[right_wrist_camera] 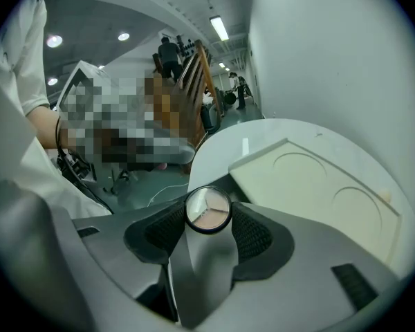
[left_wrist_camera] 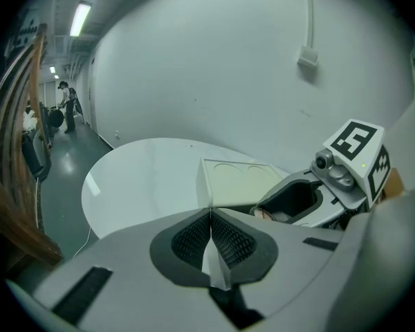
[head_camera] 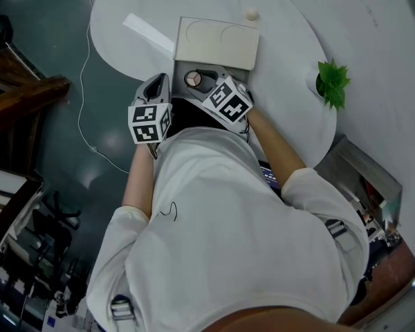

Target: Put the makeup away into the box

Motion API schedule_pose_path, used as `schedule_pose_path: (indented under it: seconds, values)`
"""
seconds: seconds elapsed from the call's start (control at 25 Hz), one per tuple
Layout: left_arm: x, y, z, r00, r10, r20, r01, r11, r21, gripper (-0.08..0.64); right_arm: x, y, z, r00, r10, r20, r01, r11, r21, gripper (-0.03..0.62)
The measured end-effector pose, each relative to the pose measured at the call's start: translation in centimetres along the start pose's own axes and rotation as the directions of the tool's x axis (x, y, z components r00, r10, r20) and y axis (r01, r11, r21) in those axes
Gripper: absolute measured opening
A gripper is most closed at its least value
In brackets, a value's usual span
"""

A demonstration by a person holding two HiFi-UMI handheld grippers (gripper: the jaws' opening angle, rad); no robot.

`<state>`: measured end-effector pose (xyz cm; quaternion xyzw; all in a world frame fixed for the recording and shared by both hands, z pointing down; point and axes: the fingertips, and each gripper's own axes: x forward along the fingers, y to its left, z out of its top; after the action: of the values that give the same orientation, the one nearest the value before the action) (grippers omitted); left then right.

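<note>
A small round makeup compact [right_wrist_camera: 208, 209] with a clear lid and pinkish powder sits pinched between the pads of my right gripper [right_wrist_camera: 209, 220]. In the head view that compact [head_camera: 193, 79] hangs at the near edge of the cream box [head_camera: 216, 43], which lies with its lid closed on the white oval table [head_camera: 290, 40]. The box [right_wrist_camera: 311, 185] lies just ahead and to the right of the held compact. My left gripper [left_wrist_camera: 211, 235] is shut with nothing between its pads, and hovers left of the right gripper [left_wrist_camera: 311, 199] and short of the box [left_wrist_camera: 238, 180].
A small round pale thing [head_camera: 252, 14] lies behind the box. A green potted plant [head_camera: 332, 83] stands at the table's right edge, and a white strip [head_camera: 149, 33] lies left of the box. A cable [head_camera: 83, 102] trails over the dark floor; wooden stairs [head_camera: 21, 95] stand at left.
</note>
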<state>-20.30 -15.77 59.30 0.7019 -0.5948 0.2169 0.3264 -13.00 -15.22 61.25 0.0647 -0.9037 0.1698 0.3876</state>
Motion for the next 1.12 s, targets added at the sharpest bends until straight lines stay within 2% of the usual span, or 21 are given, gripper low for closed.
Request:
schedule_pose_path:
  seconds: [0.12, 0.28, 0.6, 0.88, 1.12]
  values:
    - [0.2, 1.0, 0.1, 1.000, -0.002, -0.011, 0.002, 1.000, -0.002, 0.020, 1.3, -0.5, -1.0, 0.997, -0.013, -0.072, 0.016, 0.999, 0.039, 0.211]
    - [0.7, 1.9, 0.1, 0.999, -0.020, -0.028, 0.020, 1.000, 0.002, 0.020, 2.5, -0.9, -2.0, 0.992, -0.022, -0.123, 0.034, 0.995, 0.096, 0.212]
    - [1.6, 1.1, -0.2, 0.996, -0.071, -0.056, 0.072, 0.997, 0.015, 0.020, 3.1, -1.8, -4.4, 0.972, -0.084, -0.219, 0.104, 0.991, 0.079, 0.212]
    - [1.5, -0.2, -0.7, 0.994, -0.091, -0.065, 0.094, 0.995, 0.032, 0.020, 2.7, -2.2, -5.4, 0.965, -0.116, -0.236, 0.131, 0.990, 0.051, 0.213]
    - [0.9, -0.6, -0.6, 0.994, -0.094, -0.062, 0.097, 0.994, 0.050, 0.020, 1.3, -2.1, -4.2, 0.975, -0.143, -0.173, 0.150, 0.988, 0.033, 0.250]
